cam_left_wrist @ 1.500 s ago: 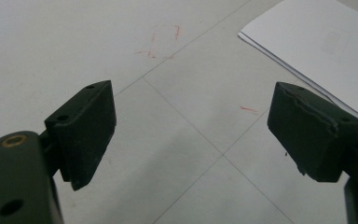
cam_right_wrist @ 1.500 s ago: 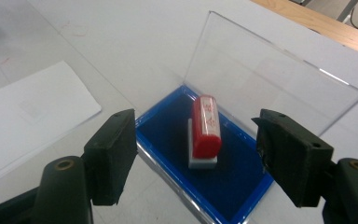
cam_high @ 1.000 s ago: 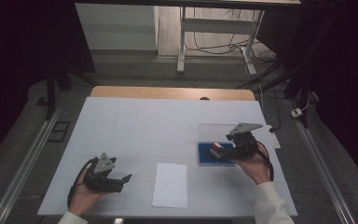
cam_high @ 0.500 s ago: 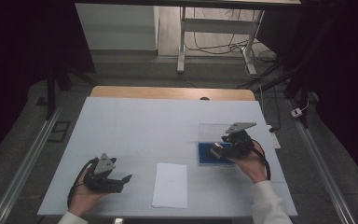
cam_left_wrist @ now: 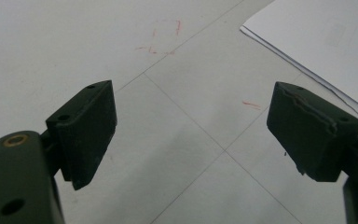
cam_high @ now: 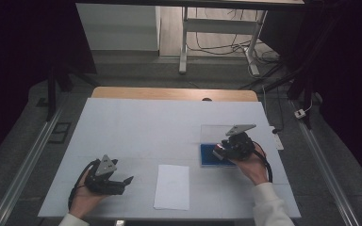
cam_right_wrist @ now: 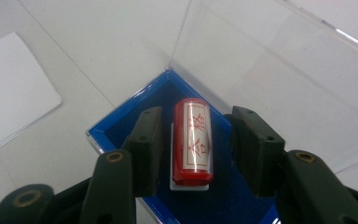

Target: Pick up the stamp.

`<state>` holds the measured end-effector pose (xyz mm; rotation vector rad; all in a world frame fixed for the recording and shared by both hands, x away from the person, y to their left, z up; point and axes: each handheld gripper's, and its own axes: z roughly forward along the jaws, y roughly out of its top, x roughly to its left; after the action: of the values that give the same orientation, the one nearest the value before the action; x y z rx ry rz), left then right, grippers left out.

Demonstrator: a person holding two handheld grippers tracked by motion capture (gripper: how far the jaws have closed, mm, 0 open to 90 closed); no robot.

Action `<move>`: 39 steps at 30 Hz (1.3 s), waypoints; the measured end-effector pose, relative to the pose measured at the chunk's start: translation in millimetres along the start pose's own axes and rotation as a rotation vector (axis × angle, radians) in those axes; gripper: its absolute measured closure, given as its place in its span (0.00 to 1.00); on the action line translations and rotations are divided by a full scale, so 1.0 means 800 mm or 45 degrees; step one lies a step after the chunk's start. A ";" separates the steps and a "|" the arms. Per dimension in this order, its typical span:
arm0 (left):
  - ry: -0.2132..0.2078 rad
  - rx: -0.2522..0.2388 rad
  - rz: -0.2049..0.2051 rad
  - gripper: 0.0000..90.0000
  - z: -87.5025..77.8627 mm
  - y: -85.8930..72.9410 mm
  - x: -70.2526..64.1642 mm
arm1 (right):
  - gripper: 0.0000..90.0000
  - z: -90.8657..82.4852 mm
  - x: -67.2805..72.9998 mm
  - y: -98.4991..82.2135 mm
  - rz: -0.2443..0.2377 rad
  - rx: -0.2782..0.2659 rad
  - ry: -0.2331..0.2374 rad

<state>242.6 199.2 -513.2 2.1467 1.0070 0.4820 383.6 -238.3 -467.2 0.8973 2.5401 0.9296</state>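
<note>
A person is sitting at a white table (cam_high: 169,127), holding a gripper in each hand. The left gripper (cam_high: 122,181) is lying low near the front left of the table, its jaws spread wide with nothing between them; in the left gripper view they are framing bare tabletop crossed by thin grid lines and a few faint red marks. A sheet of paper (cam_high: 172,186) is lying flat just to the right of that gripper, near the front edge, and its corner is showing at the upper right of the left gripper view (cam_left_wrist: 321,42). Over on the right, the right gripper (cam_high: 220,152) is reaching down into a blue tray (cam_high: 207,157) that is sitting under an open clear lid (cam_right_wrist: 279,60). In the right gripper view a red stamp (cam_right_wrist: 193,140), a small cylinder with red characters on a white label, is lying on its side on a white holder in the blue tray (cam_right_wrist: 121,128). The jaws are standing on either side of the stamp with a small gap each side, so they are parted around it and not gripping it. The right hand (cam_high: 252,165) is resting just behind the tray.
</note>
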 end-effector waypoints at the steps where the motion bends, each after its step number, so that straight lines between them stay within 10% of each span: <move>1: 0.001 0.000 -0.001 0.18 0.000 0.000 0.000 | 0.61 0.001 0.001 0.000 0.004 0.005 -0.002; 24: 0.009 0.013 -0.002 0.19 0.001 -0.001 0.001 | 0.78 -0.001 0.003 0.000 -0.014 -0.007 -0.025; 39: 0.009 0.012 -0.016 0.19 0.001 -0.002 0.003 | 0.78 -0.030 0.007 0.007 -0.037 -0.156 -0.007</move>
<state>243.8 201.2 -515.0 2.1469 1.0284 0.4801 370.6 -242.8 -445.7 0.8240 2.4544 1.0600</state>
